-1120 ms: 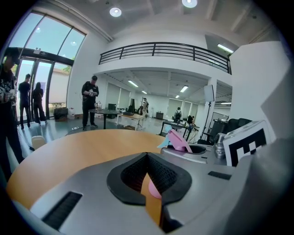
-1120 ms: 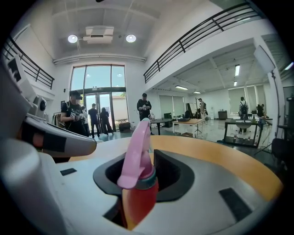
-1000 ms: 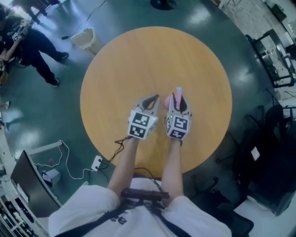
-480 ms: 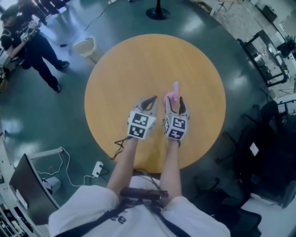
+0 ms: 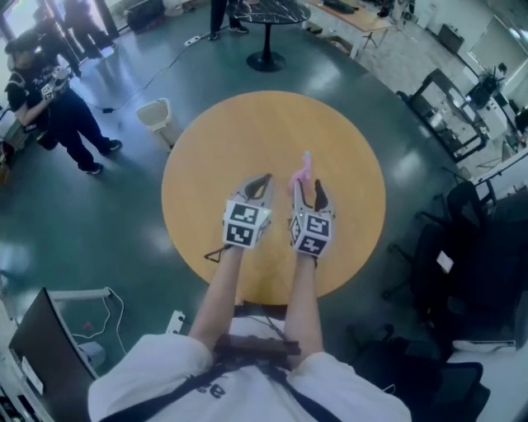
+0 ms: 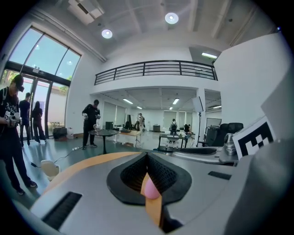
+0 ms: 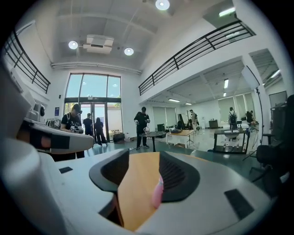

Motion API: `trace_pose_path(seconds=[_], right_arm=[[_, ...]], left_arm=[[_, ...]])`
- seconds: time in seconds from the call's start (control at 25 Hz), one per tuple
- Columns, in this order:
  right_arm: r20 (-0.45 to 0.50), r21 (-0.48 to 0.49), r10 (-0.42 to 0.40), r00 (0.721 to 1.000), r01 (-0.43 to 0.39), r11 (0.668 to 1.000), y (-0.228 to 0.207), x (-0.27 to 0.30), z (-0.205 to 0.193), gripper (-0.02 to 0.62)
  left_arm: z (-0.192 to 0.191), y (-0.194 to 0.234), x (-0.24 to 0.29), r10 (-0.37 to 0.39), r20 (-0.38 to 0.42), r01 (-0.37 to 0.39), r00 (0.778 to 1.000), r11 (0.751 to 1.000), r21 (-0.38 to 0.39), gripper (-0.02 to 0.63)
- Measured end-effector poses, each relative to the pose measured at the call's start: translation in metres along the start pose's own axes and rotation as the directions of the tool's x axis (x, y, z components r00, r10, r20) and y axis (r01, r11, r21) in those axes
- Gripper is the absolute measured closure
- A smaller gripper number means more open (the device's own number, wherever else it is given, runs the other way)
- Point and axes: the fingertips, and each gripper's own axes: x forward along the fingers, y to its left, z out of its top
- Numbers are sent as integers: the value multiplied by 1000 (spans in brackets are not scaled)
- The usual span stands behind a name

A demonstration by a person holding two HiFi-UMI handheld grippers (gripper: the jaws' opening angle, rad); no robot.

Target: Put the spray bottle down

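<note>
Right gripper view shows the right gripper (image 7: 144, 158) with jaws wide apart and easing closed, nothing pinched between them. The pink spray bottle (image 5: 303, 169) sits on the round table (image 5: 214, 148) just past its tips. The left gripper (image 5: 262, 183) has jaws together, empty.

A large open lab or office hall. Polished dark-green floor (image 5: 99, 222) surrounds the round wooden worktop (image 5: 247, 136). Office chairs (image 5: 458, 247) crowd 3 o'clock, a standing person (image 5: 58, 115) is at 10 o'clock and a small black table (image 5: 268, 15) at 12. A railed mezzanine (image 6: 156, 69) and tall glass doors (image 7: 92, 103) line the walls.
</note>
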Motion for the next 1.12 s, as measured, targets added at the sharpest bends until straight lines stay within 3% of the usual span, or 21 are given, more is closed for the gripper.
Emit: trace_pose_path(seconds=[0.08, 0.2, 0.48, 0.8, 1.12], right_arm=[[26, -24, -3, 1000, 4, 1000, 10, -13, 16, 412], [41, -50, -14, 999, 17, 999, 24, -28, 34, 431], [101, -46, -36, 994, 41, 998, 57, -61, 79, 575], [135, 0, -3, 991, 3, 1000, 88, -95, 112, 580], [142, -110, 3, 990, 13, 994, 114, -124, 132, 581]], left_arm=[[12, 3, -16, 12, 26, -12, 1000, 1000, 2, 595], [25, 7, -36, 23, 58, -24, 998, 1000, 4, 595], [58, 13, -77, 11, 127, -14, 992, 1000, 21, 595], [87, 18, -117, -3, 185, -4, 983, 999, 41, 595], [106, -1, -145, -77, 231, 59, 970, 995, 86, 595]])
